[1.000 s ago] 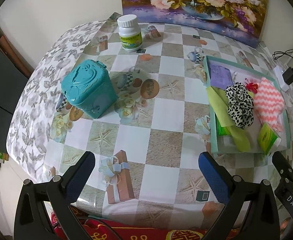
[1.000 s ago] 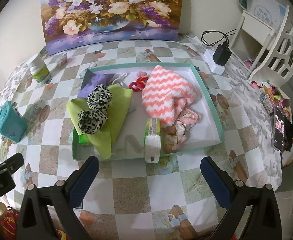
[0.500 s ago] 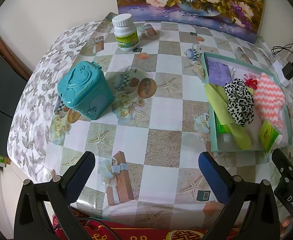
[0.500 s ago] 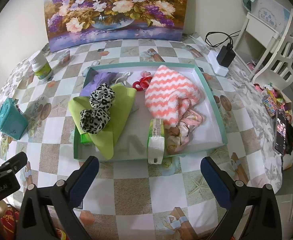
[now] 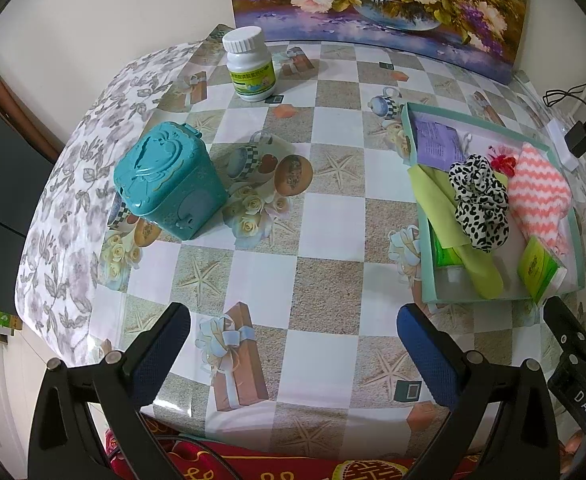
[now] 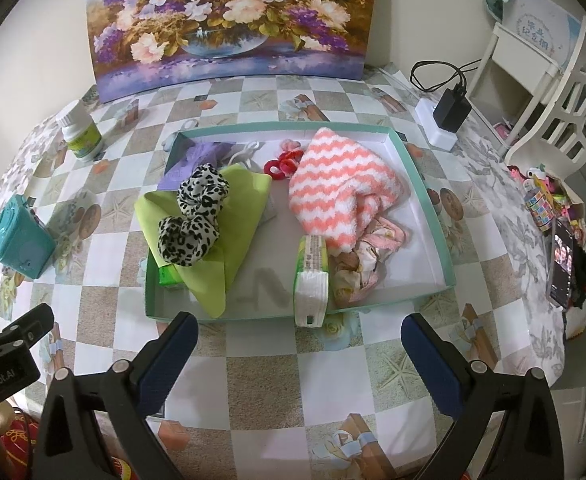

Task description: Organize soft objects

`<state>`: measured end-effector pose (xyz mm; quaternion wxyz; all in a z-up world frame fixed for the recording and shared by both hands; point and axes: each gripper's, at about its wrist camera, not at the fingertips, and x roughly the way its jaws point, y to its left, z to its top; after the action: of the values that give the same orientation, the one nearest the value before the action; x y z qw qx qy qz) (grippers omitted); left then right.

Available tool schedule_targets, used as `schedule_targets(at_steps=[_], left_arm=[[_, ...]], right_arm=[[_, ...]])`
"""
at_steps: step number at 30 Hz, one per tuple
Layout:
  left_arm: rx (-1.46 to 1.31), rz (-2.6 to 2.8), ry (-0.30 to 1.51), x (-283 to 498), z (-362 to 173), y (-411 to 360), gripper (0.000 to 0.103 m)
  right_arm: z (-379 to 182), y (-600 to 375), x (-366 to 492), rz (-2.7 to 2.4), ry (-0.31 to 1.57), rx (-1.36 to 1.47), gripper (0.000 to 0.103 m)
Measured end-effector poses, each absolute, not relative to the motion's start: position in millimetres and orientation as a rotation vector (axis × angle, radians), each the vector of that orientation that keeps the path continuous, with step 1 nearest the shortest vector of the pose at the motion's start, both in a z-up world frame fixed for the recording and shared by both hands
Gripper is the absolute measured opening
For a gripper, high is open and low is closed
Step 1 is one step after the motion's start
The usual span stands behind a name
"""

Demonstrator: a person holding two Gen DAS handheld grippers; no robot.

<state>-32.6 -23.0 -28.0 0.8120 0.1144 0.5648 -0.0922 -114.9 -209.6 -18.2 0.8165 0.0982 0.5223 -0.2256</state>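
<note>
Teal-rimmed tray holding soft items on a checked tablecloth, with 2 hand-held grippers poised at the near table edge.

Left gripper has its blue-padded fingers spread wide apart and empty above bare cloth, well apart from the teal box and the white pill bottle; right gripper is likewise spread and empty, just short of the tray's near rim. Inside the tray, a leopard-print scrunchie lies on a lime-green cloth at the left; a coral-and-white zigzag towel fills the right, partly covering a crumpled floral fabric. A tissue pack overhangs the near rim, with red hair ties beside the towel and a purple packet at the far left corner.
</note>
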Motion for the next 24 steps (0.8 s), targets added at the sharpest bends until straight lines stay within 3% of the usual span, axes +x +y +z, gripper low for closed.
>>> schedule_targets(at_steps=[24], left_arm=[[0.251, -0.198, 1.209, -32.7, -30.6, -22.2, 0.103]], right_arm=[[-20.5, -208.1, -114.5, -0.481, 1.121, 0.206, 0.103]])
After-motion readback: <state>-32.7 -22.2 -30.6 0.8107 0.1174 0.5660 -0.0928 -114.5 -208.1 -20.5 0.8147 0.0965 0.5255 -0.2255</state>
